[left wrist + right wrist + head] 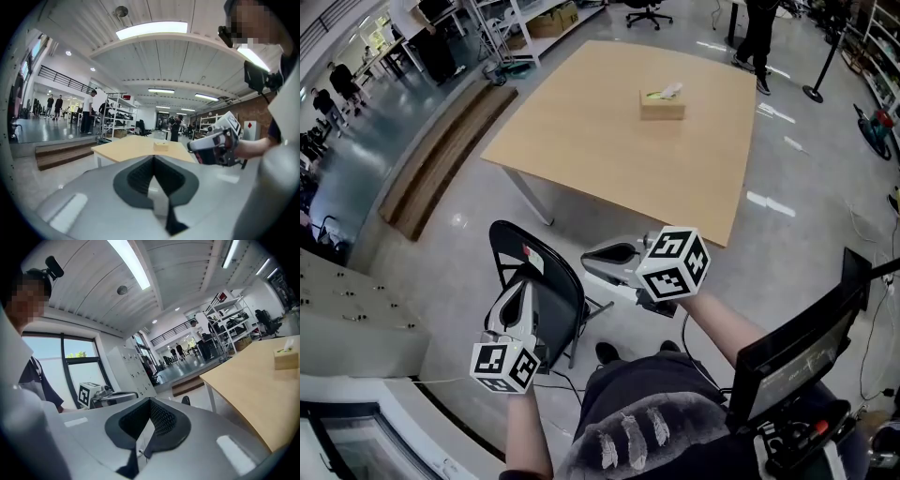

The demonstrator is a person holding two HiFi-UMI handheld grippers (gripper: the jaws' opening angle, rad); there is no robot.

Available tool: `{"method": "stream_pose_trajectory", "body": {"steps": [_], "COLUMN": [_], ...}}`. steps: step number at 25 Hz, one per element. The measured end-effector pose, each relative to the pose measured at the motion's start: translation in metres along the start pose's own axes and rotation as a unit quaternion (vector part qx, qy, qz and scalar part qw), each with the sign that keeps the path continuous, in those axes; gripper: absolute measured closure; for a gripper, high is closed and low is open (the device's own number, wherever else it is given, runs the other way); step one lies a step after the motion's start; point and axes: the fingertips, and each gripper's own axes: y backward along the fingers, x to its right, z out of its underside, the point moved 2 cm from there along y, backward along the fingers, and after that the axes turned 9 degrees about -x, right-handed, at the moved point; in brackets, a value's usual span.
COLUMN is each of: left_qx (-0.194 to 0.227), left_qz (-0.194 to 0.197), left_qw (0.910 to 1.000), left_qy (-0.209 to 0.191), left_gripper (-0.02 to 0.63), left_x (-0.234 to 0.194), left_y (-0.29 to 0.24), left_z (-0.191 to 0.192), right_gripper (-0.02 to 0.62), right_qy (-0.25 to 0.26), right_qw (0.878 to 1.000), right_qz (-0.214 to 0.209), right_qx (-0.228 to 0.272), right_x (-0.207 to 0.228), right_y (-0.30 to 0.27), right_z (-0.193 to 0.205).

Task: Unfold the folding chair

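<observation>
A black folding chair (546,292) stands on the grey floor just in front of the person; I see its dark curved panel and a thin metal leg (576,343). My left gripper (523,284) hovers over the chair's left side with its jaws shut and nothing between them. To the right of the chair's top, my right gripper (589,255) points left, also shut and holding nothing. The left gripper view shows closed pads (140,176) and the right gripper (216,146) ahead at the right. From the right gripper view, the left gripper (101,397) shows beyond closed pads (164,420).
A light wooden table (609,150) stands ahead with a tissue box (662,103) on it. A dark monitor on a cart (797,349) is close at the lower right. A low wooden platform (441,159) and grey lockers (347,309) lie to the left. People stand far off.
</observation>
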Motion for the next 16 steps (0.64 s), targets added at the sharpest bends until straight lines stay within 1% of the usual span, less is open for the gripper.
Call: {"method": "stream_pose_trajectory", "body": {"steps": [4,7,11,16], "left_qx": [0.001,-0.004,-0.011,-0.025], "left_qz": [-0.004,-0.023,-0.063,-0.095], "left_qw": [0.9999,0.9996,0.9979,0.9947], "left_qy": [-0.012,-0.013,0.002,0.028], "left_gripper": [0.604,0.604,0.604,0.604], "left_x": [0.052,0.078,0.091,0.098], "left_y": [0.011,0.021,0.047,0.078], "left_z": [0.002,0.008,0.021,0.042], "right_gripper": [0.595,0.595,0.595,0.595], "right_qy": [-0.004,-0.018,-0.029,-0.034], "right_qw": [0.999,0.998,0.995,0.993], "right_qz": [-0.032,-0.059,-0.091,-0.110], "right_qx": [0.007,0.008,-0.008,-0.016], "right_x": [-0.016,-0.023,-0.035,-0.049], "right_y": [0.021,0.027,0.026,0.030], "right_z": [0.023,0.042,0.064,0.073]}}
